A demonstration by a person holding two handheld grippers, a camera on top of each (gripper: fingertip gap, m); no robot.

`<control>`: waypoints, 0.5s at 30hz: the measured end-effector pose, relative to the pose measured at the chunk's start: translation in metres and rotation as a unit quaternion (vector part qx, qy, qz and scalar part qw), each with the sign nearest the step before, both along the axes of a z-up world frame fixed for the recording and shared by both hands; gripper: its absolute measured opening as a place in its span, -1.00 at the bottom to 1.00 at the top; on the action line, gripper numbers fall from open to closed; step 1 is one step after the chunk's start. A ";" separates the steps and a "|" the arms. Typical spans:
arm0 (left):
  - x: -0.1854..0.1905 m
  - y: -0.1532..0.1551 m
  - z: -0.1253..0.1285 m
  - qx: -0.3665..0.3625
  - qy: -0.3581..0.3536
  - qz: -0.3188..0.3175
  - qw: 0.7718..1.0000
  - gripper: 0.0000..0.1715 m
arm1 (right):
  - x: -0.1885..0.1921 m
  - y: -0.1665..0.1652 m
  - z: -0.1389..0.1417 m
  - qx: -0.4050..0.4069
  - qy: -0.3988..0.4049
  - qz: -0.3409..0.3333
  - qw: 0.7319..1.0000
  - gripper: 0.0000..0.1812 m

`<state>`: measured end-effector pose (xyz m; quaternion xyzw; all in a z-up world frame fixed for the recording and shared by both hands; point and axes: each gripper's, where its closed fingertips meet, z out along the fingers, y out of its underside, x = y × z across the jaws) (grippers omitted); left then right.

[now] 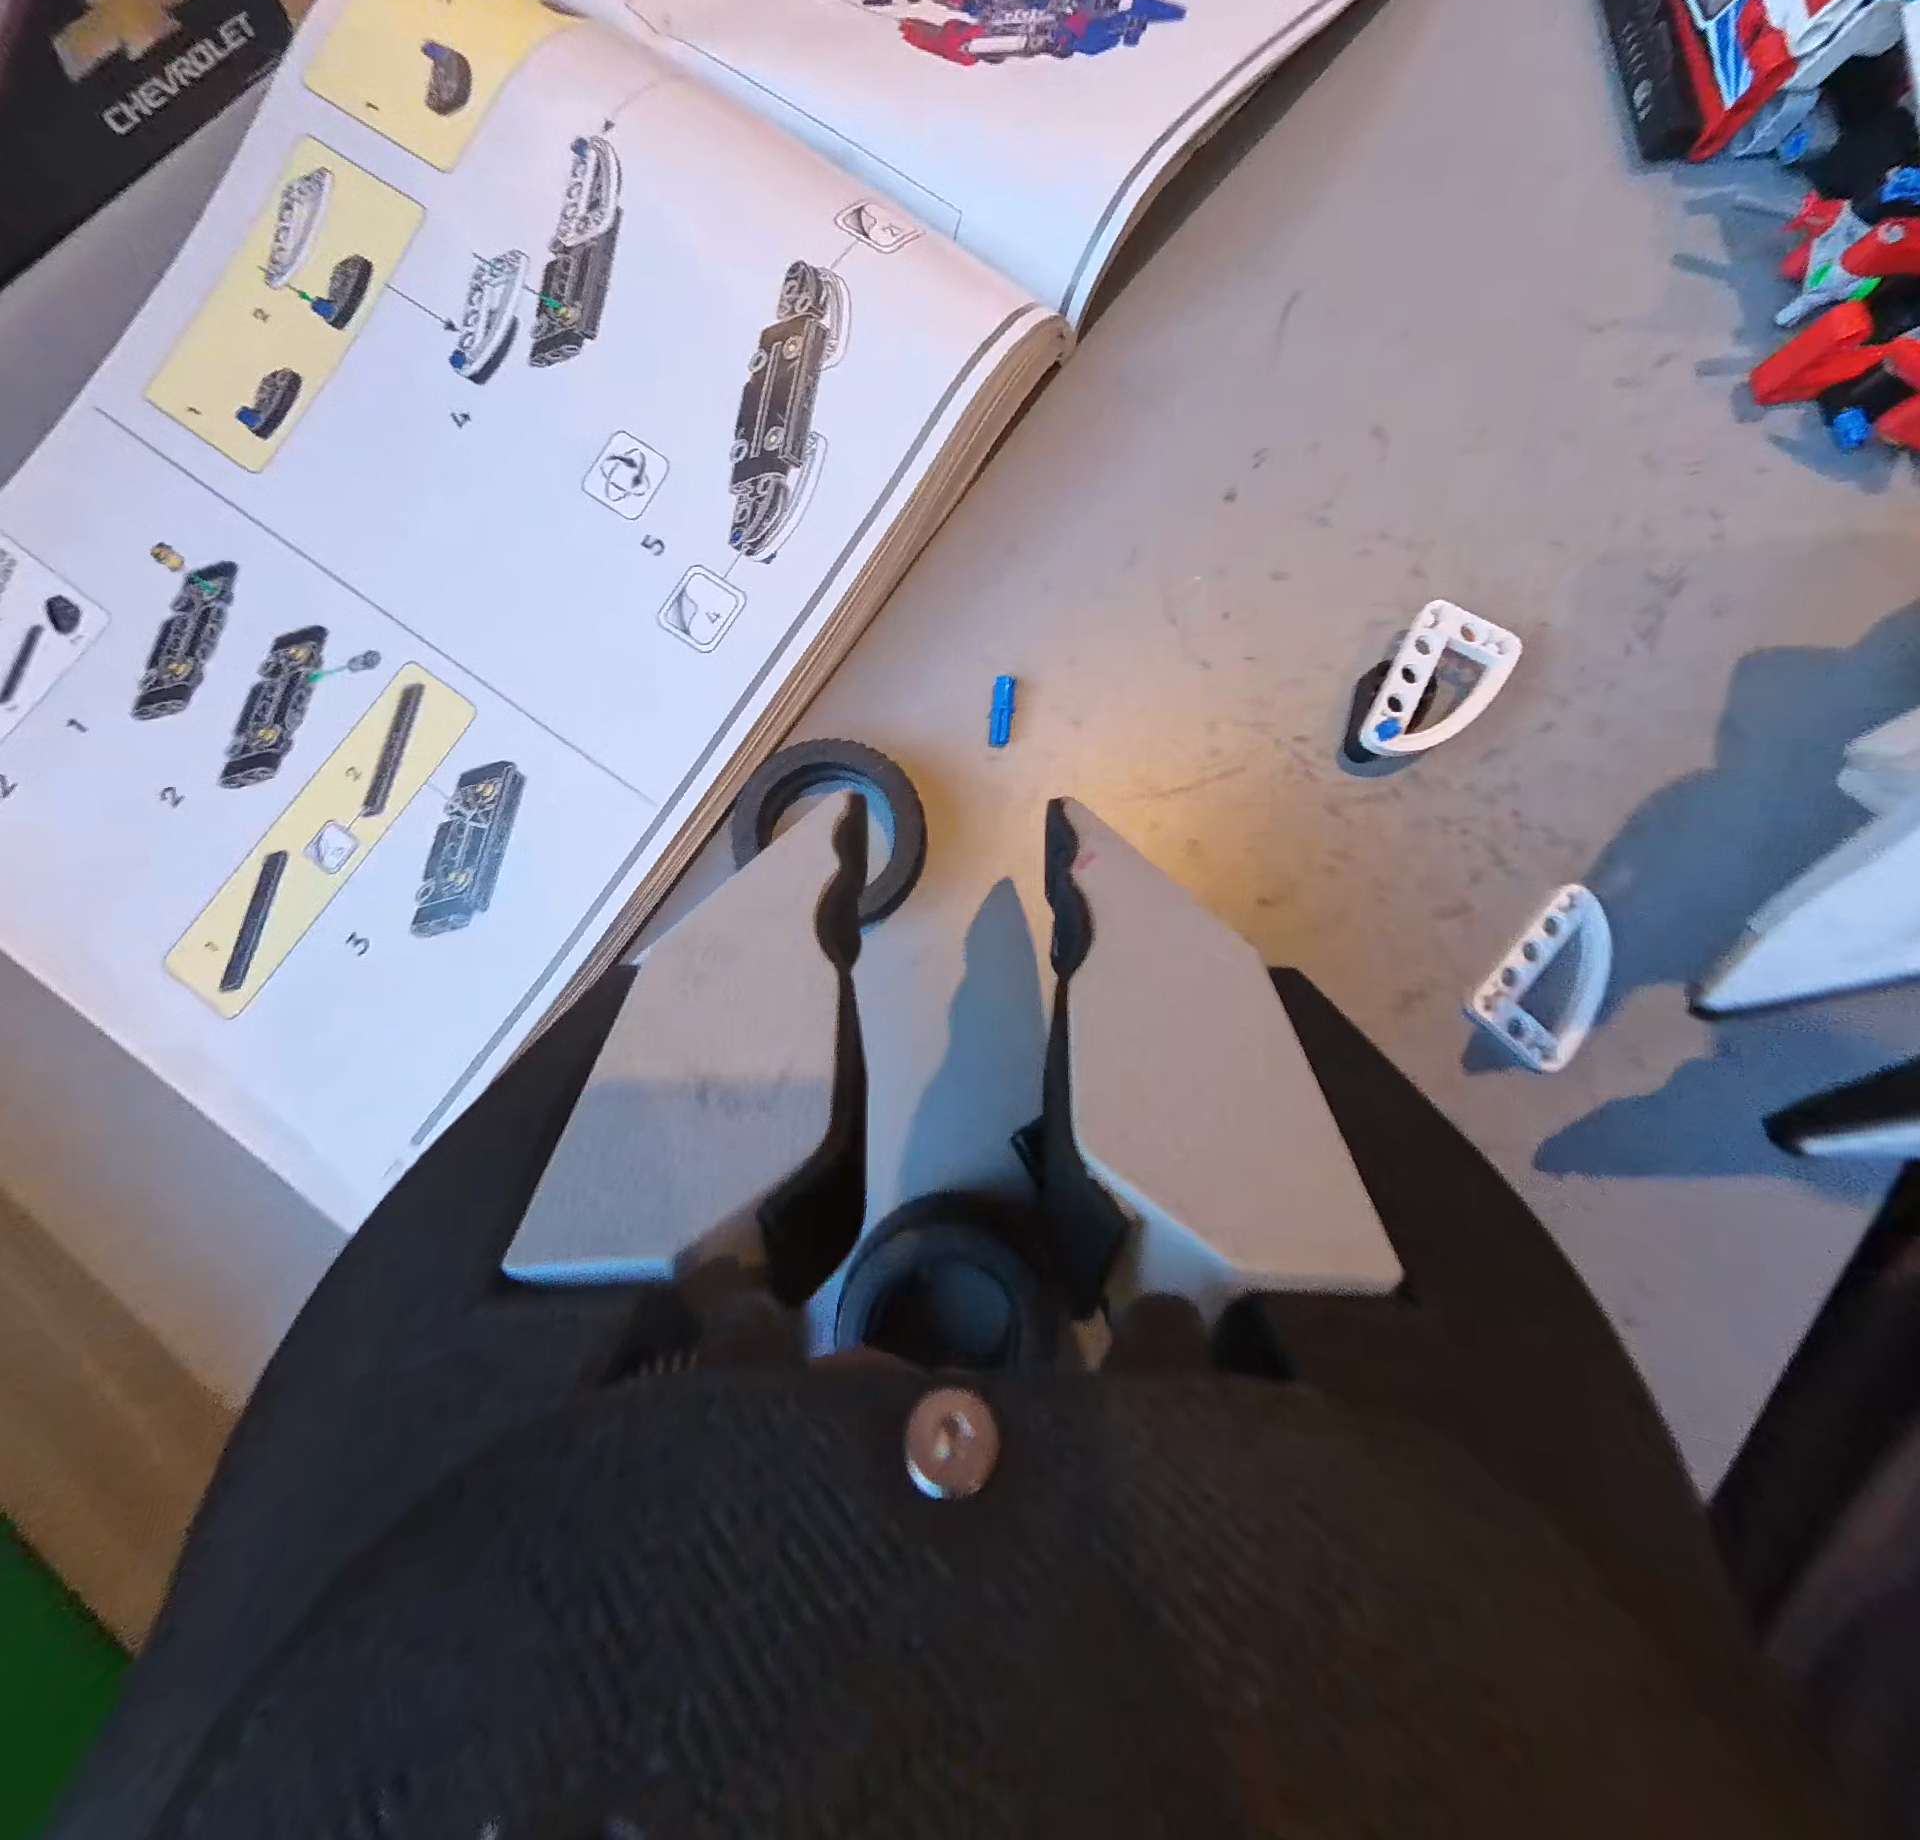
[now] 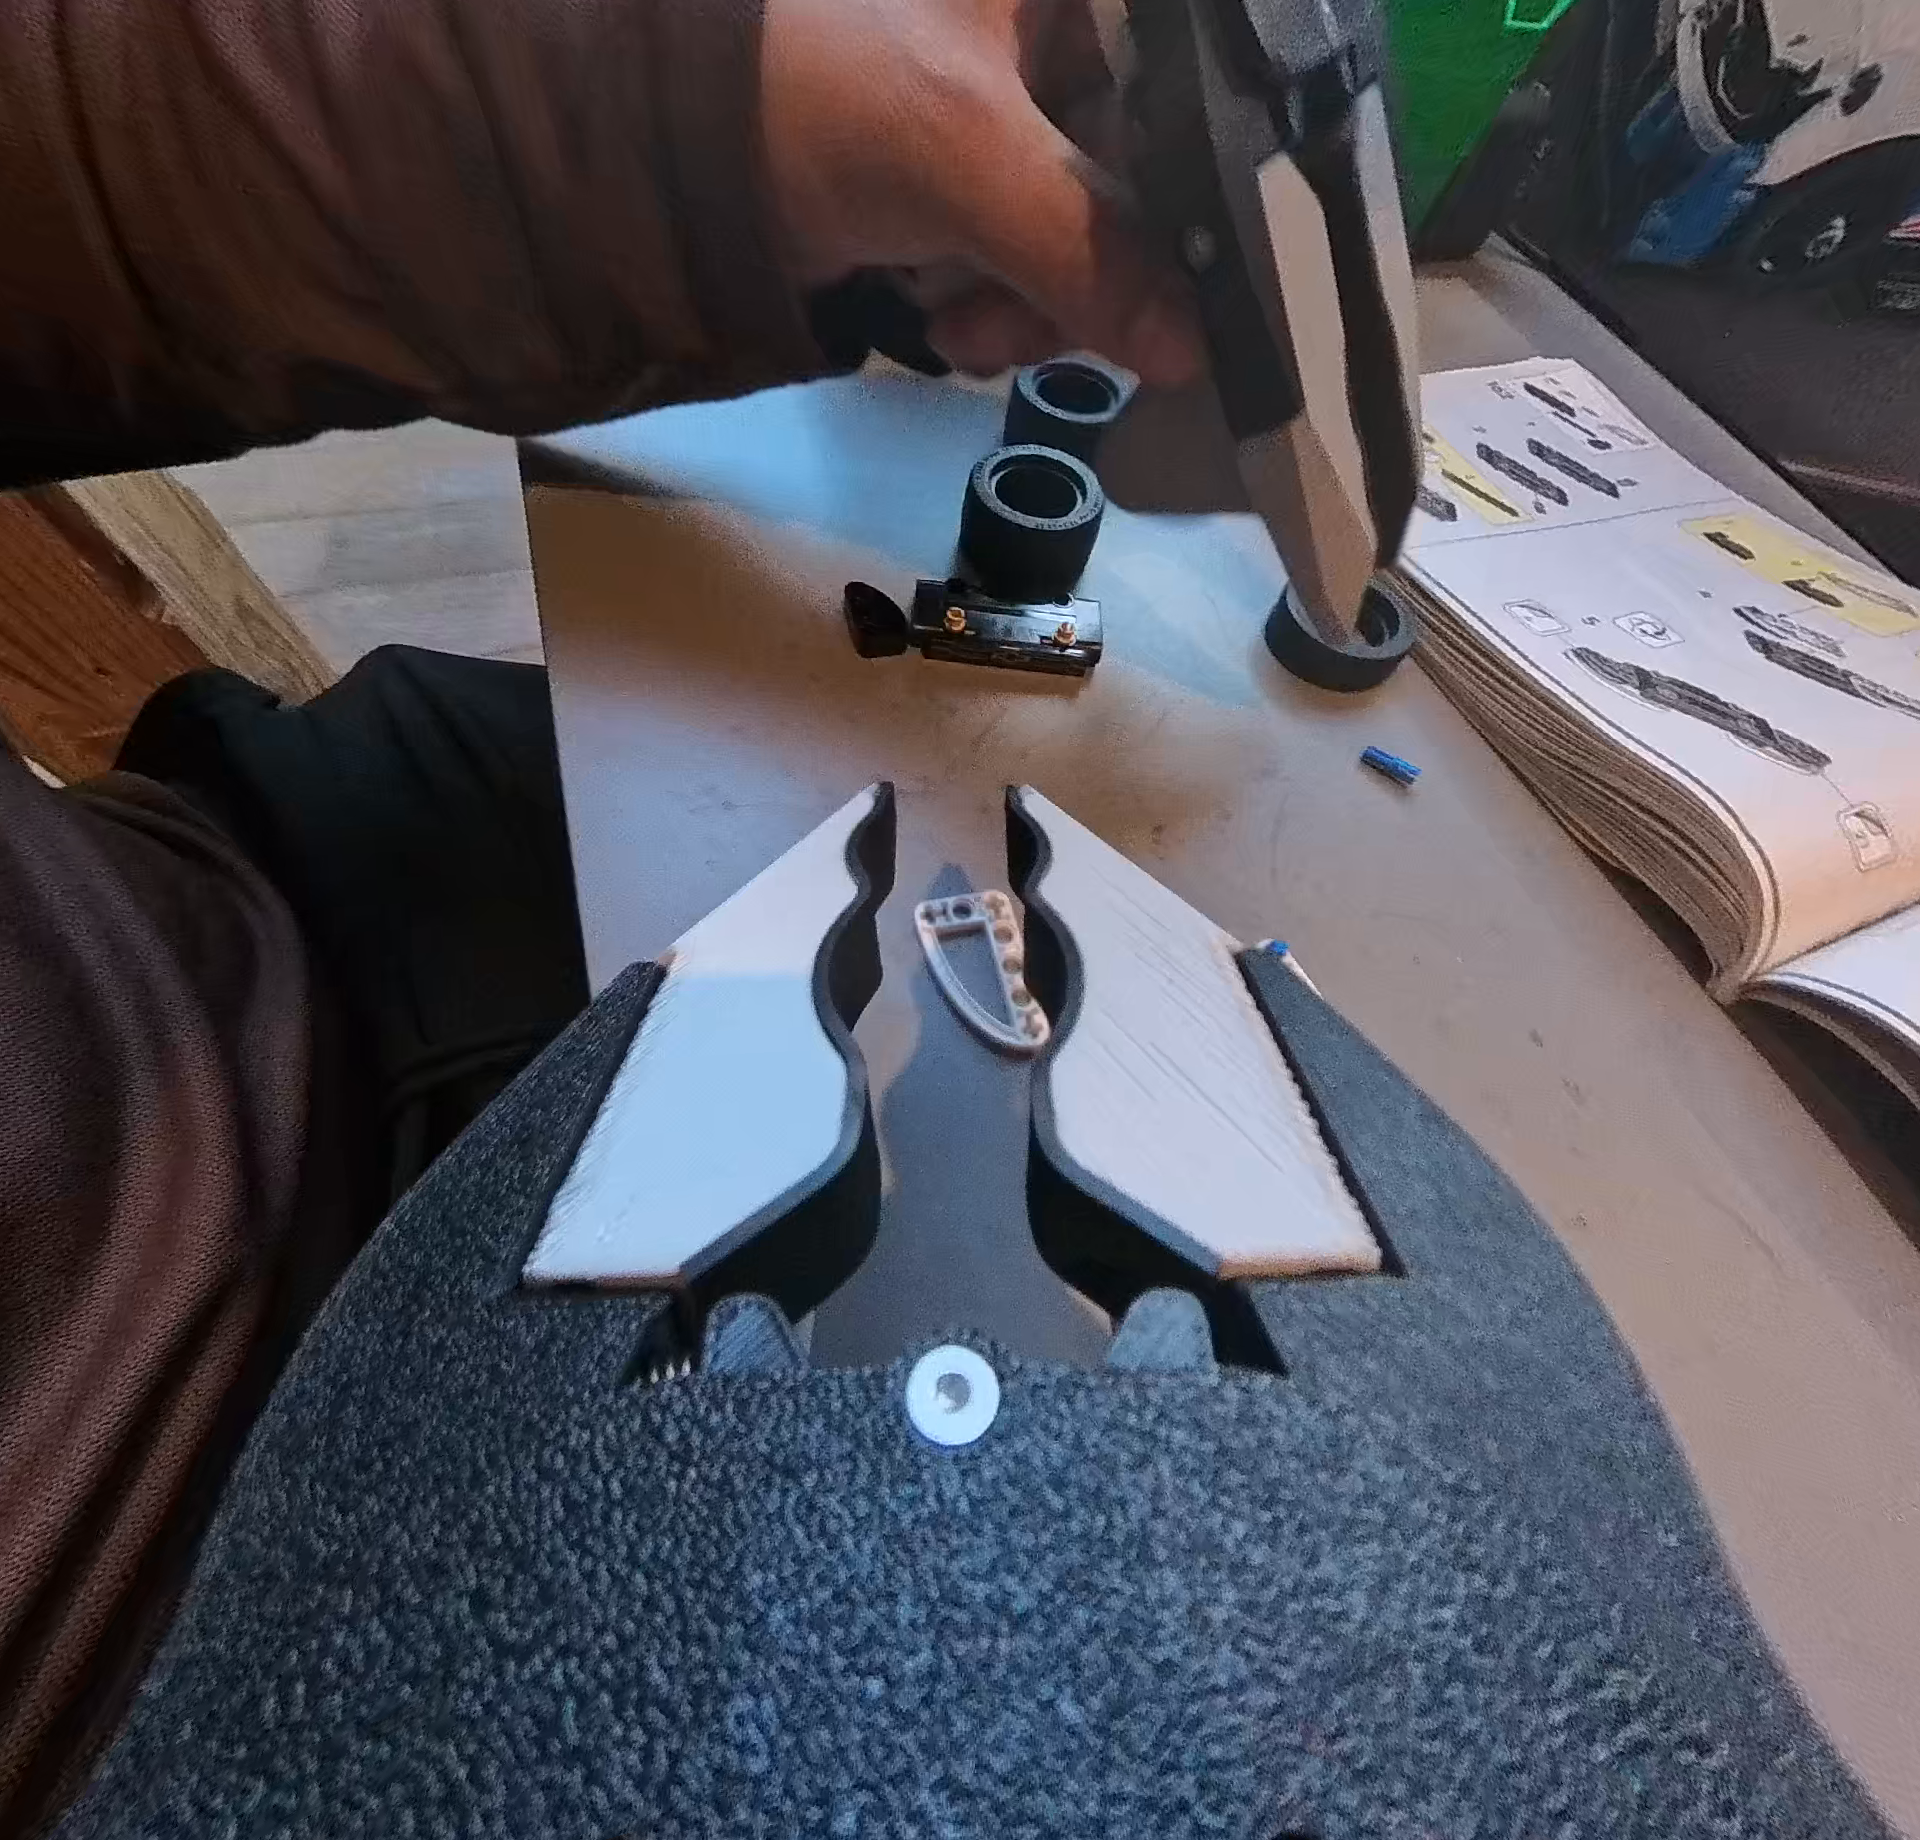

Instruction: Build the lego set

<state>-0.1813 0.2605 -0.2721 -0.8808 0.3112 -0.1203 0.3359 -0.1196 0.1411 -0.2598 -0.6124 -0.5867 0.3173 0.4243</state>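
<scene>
Black tyre (image 1: 828, 834) lies flat on the grey table (image 1: 1299, 460), right against the page edge of the open instruction booklet (image 1: 499, 440), and the left gripper (image 1: 951, 814) is over it, jaws spread, one finger (image 2: 1325, 543) dipping into the tyre's hole in the right wrist view. At one o'clock from that tyre, a single blue pin (image 1: 1002, 710), with bare table all round it. Out at three o'clock, two white curved panels: one (image 1: 1439, 689) propped on something dark with a blue pin in its corner, the other (image 1: 1543, 975) lying nearer. The right gripper (image 2: 948, 803) is spread too, straddling a white panel (image 2: 987, 969), holding nothing. Beyond it at twelve o'clock, a black beam assembly (image 2: 1003, 632) with two more tyres (image 2: 1034, 517) behind. Three tyres in all. Loose red and blue pieces (image 1: 1849, 336) crowd the far right edge, too blurred to count.
</scene>
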 end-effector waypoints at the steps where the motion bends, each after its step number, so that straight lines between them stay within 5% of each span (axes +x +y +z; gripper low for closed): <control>1: -0.003 -0.002 0.003 -0.001 -0.003 0.001 1.000 -0.63 | 0.001 0.002 -0.001 -0.001 -0.002 -0.005 1.000 -0.77; 10: -0.027 -0.011 0.006 -0.035 0.030 0.004 0.999 -0.66 | 0.003 0.008 -0.006 -0.006 -0.016 -0.019 1.000 -0.78; 15: -0.018 -0.069 0.004 -0.107 0.007 -0.051 0.993 -0.62 | 0.005 0.010 -0.005 -0.003 -0.014 -0.025 1.000 -0.79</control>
